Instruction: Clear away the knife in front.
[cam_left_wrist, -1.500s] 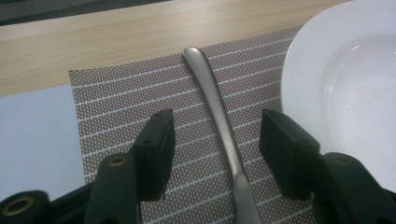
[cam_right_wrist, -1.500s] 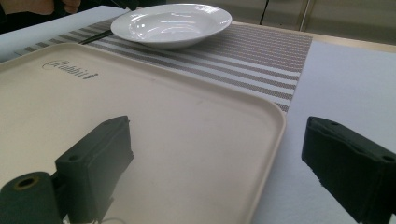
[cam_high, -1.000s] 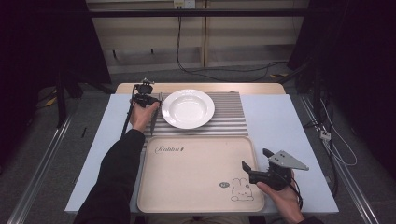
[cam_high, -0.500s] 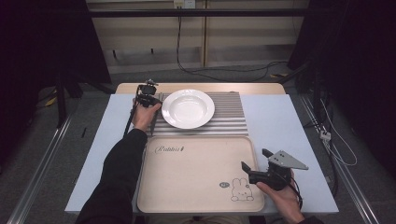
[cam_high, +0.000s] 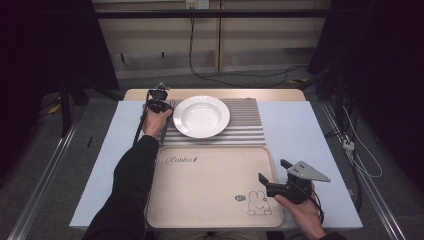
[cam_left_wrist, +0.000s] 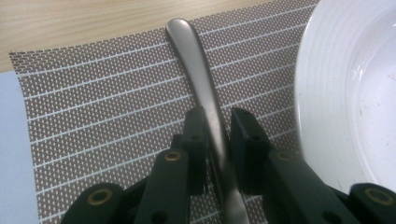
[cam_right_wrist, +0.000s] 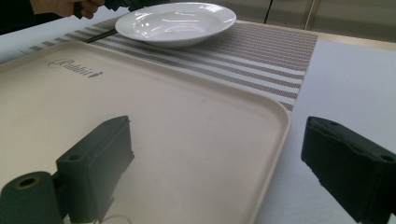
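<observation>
A silver cutlery handle (cam_left_wrist: 191, 56) lies on the striped placemat (cam_left_wrist: 93, 102), just left of a white deep plate (cam_high: 201, 116). My left gripper (cam_left_wrist: 217, 116) has just been closing, with the handle between its jaws. Both pads now press on the handle's sides. In the high view my left gripper (cam_high: 159, 97) sits at the placemat's far left corner, beside the plate's rim. My right gripper (cam_high: 273, 170) stands open near the front right of a beige tray (cam_high: 210, 180). In the right gripper view its jaws (cam_right_wrist: 217, 135) straddle the tray's right edge (cam_right_wrist: 275, 135) and hold nothing.
The tray carries a script logo (cam_high: 181, 160) and a rabbit drawing (cam_high: 259, 204). It lies in front of the placemat (cam_high: 245, 125) on a pale blue tabletop (cam_high: 310, 135). A wooden strip (cam_high: 270, 94) runs along the far edge. Cables trail on the floor beyond.
The left hand has shifted slightly right, toward the plate's left side. The right hand and its gripper have stayed put.
</observation>
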